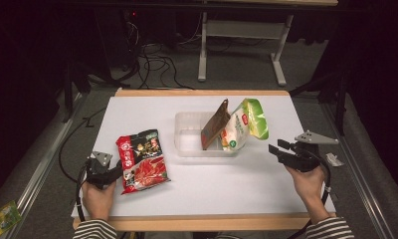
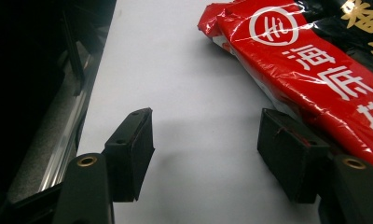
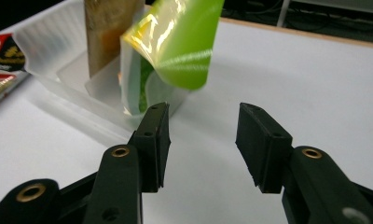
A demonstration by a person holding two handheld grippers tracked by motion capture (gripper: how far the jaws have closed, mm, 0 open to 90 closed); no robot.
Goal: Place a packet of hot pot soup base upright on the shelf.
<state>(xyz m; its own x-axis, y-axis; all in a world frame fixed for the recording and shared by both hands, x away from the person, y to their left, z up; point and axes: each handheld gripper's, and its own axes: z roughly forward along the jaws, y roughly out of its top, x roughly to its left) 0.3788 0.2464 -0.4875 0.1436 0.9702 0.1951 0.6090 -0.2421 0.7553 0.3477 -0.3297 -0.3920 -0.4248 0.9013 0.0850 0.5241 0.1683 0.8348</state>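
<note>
Red and black foil noodle packet [image 1: 142, 160] flat near the table's [image 1: 202, 196] left front corner, just beside the empty, parted left gripper [image 2: 205, 140], one jaw at its edge (placed for pickup). Green and white snack bag [image 1: 244, 127] and brown pouch [image 1: 214, 124] propped upright in the translucent plastic bin [image 1: 187, 137] at table centre; right gripper [image 3: 202, 140] likewise parted, empty, facing the bag.

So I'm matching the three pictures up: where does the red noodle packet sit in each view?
High view: red noodle packet lies left of centre, beside the left gripper.
Left gripper view: it fills the upper right, against the right-hand jaw.
Right gripper view: a sliver at the left edge.
Shared landmark: the white table top.
</note>
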